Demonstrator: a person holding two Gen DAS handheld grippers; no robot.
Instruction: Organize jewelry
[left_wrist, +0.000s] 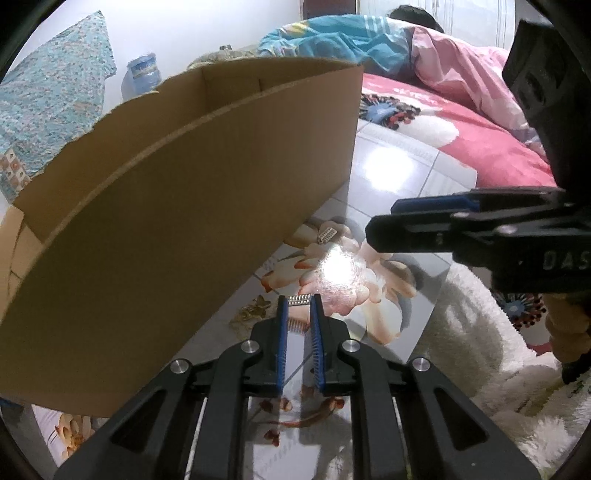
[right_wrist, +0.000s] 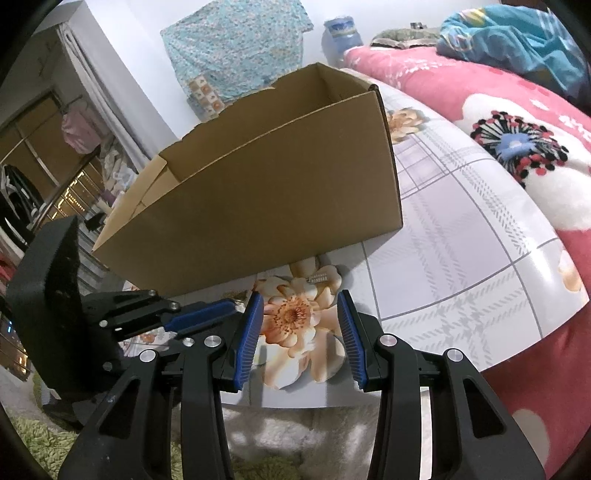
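Left gripper (left_wrist: 300, 303) pinches a silver clip (left_wrist: 298, 300) beside the cardboard box (left_wrist: 177, 206).

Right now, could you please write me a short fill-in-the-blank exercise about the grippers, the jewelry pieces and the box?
1. The left gripper is shut on a small ____ comb-like clip.
2. The right gripper stands ____, with nothing between its fingers.
3. A second clip lies on the tablecloth just in front of the ____ box.

Missing words: silver; open; cardboard
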